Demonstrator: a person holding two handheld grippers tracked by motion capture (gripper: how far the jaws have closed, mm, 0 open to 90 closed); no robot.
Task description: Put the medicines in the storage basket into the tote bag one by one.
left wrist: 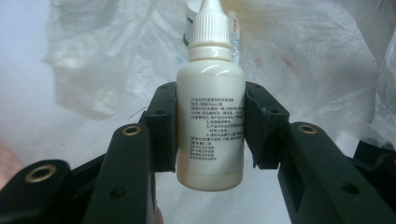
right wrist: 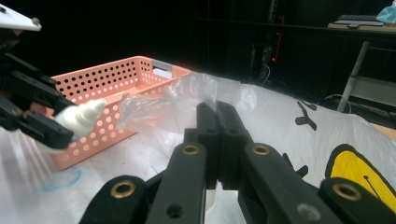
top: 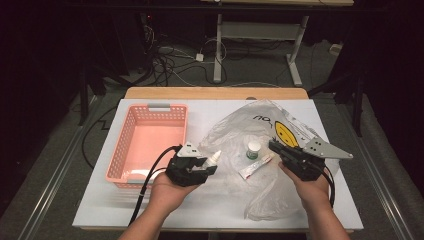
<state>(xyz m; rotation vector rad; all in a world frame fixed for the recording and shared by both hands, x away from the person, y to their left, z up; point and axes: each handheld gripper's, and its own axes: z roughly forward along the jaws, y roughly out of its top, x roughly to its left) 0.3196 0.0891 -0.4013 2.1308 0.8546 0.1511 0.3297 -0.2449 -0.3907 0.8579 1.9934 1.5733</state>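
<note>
Nearest me, my left tool [top: 206,165] is clenched on the white dropper bottle [left wrist: 211,116], lower centre of the high view, clear of the plastic bag [top: 235,132] and not yet over the pink basket [top: 150,137] at centre left. My right tool [right wrist: 217,116] is pinched tight on the bag's edge, holding it up. Beyond, a small white jar [top: 253,149] and a slim tube [top: 256,166] lie in the bag on the worktop [top: 100,200]. I judge one item out, none binned yet.
</note>
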